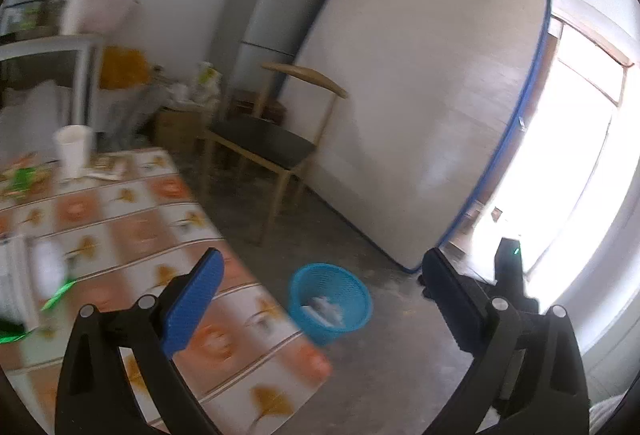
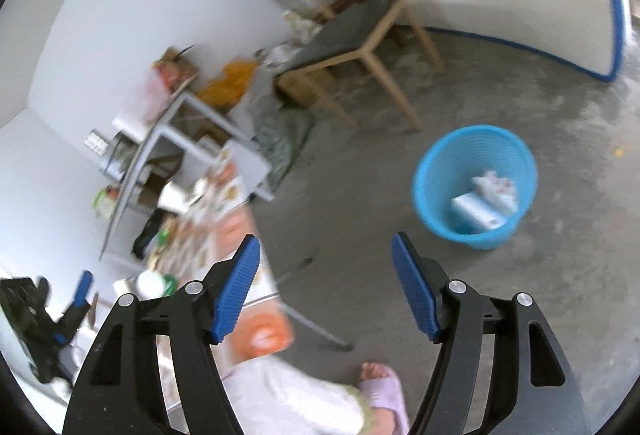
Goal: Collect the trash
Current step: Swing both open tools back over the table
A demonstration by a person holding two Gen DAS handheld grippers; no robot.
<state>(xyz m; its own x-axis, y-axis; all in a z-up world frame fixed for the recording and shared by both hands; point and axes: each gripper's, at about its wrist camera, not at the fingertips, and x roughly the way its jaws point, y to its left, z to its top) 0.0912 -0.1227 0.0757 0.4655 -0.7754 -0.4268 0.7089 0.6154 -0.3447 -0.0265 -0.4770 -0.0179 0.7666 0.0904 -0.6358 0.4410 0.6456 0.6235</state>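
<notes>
A blue mesh trash basket [image 1: 330, 302] stands on the concrete floor by the table corner; it also shows in the right wrist view [image 2: 476, 187] with white paper trash [image 2: 486, 201] inside. My left gripper [image 1: 320, 299] is open and empty, above the table edge, with the basket between its fingers in view. My right gripper [image 2: 325, 287] is open and empty, high over the floor, left of the basket. On the table [image 1: 132, 235] lie green wrappers [image 1: 22, 177], a white cup [image 1: 74, 151] and other blurred litter. The left gripper shows at the lower left of the right wrist view [image 2: 78, 295].
A wooden chair [image 1: 276, 139] stands beyond the table. A mattress [image 1: 420, 107] leans on the wall beside a fridge [image 1: 276, 15]. A grey shelf [image 1: 52, 75] with clutter stands at the left. The person's leg and slippered foot [image 2: 380, 383] are below the right gripper.
</notes>
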